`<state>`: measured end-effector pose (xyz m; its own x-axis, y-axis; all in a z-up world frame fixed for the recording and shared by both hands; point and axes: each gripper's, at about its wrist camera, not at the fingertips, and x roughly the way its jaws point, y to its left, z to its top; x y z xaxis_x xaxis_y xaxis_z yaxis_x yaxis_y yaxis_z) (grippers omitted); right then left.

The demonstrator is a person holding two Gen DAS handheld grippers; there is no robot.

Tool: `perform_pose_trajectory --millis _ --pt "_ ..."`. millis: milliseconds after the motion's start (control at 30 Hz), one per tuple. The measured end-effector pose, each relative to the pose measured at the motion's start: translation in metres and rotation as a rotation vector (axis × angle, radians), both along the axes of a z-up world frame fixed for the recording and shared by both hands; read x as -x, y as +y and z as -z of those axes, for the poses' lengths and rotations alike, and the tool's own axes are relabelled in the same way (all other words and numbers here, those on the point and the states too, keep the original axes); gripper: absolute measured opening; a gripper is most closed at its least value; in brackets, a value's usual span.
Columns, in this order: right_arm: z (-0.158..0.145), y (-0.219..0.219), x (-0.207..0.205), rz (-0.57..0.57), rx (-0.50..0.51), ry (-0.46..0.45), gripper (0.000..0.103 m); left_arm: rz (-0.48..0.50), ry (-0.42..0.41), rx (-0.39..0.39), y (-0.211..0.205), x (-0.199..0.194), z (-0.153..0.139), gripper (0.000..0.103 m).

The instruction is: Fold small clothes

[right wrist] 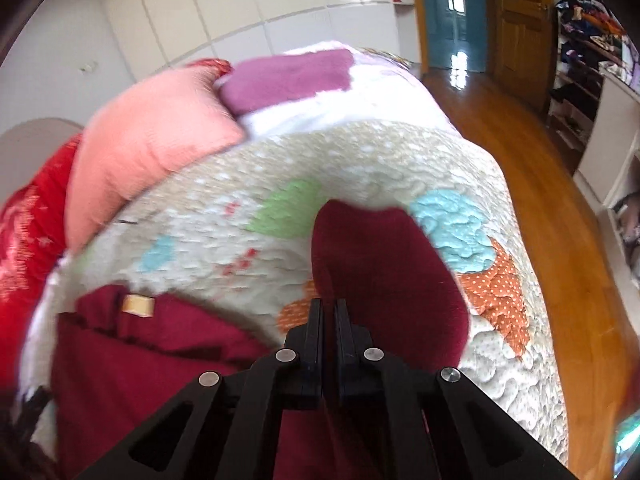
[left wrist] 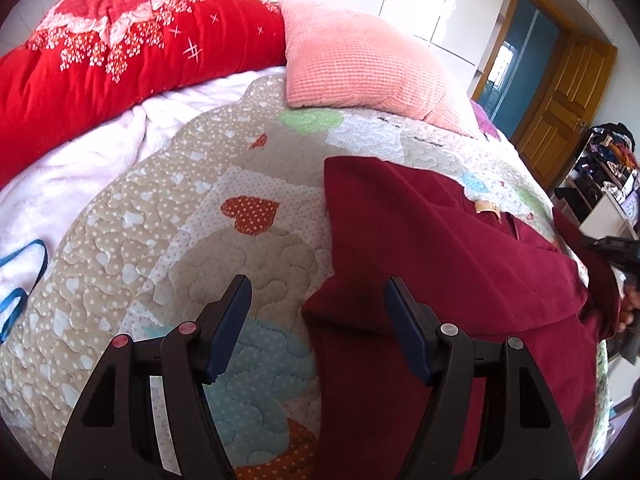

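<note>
Spread flat on the quilt (left wrist: 168,264), the maroon garment (left wrist: 440,248) is pinched by the right gripper (right wrist: 328,308) for folding; the left gripper (left wrist: 316,320) is held wide open.

your left gripper (left wrist: 318,304) fingers spread wide, holding nothing, your right gripper (right wrist: 329,320) fingers pressed nearly together, pinching dark red cloth (right wrist: 384,276)

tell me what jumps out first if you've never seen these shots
The dark red garment spread on the heart-patterned quilt catches the eye first. The right gripper has its jaws shut on a lifted part of it, while the left gripper hangs open over its near edge. Behind lie a bright red floral duvet and a pink pillow.
</note>
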<state>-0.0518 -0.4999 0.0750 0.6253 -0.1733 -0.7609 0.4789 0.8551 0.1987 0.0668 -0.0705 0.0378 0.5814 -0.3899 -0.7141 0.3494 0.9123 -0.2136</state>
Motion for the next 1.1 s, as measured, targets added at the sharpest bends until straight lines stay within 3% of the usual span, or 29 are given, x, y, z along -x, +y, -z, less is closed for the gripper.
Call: perform_pose_trajectory --millis 233,367,667,767,867,933,1100 --pt "-0.07 0.088 0.009 -0.292 -0.131 -0.192 0.004 0.013 -0.024 0.049 0.004 0.007 -0.012 0.069" --pt "-0.081 0.14 -0.015 -0.456 -0.228 -0.229 0.004 0.031 -0.019 0.118 0.01 0.008 -0.017 0.069" --pt "-0.04 0.207 -0.058 -0.626 -0.339 -0.153 0.004 0.132 -0.095 0.31 0.026 0.012 -0.039 0.07" --pt "-0.024 0.214 -0.061 -0.66 -0.373 -0.117 0.004 0.159 -0.112 0.338 0.027 0.012 -0.044 0.079" --pt "-0.008 0.218 -0.071 -0.68 -0.383 -0.075 0.004 0.15 -0.102 0.338 0.026 0.01 -0.042 0.079" --pt "0.001 0.217 -0.082 -0.665 -0.338 -0.041 0.004 0.145 -0.086 0.322 0.023 0.009 -0.038 0.079" --pt "0.027 0.201 -0.112 -0.516 -0.204 0.02 0.005 0.165 -0.069 0.265 0.011 0.006 -0.027 0.079"
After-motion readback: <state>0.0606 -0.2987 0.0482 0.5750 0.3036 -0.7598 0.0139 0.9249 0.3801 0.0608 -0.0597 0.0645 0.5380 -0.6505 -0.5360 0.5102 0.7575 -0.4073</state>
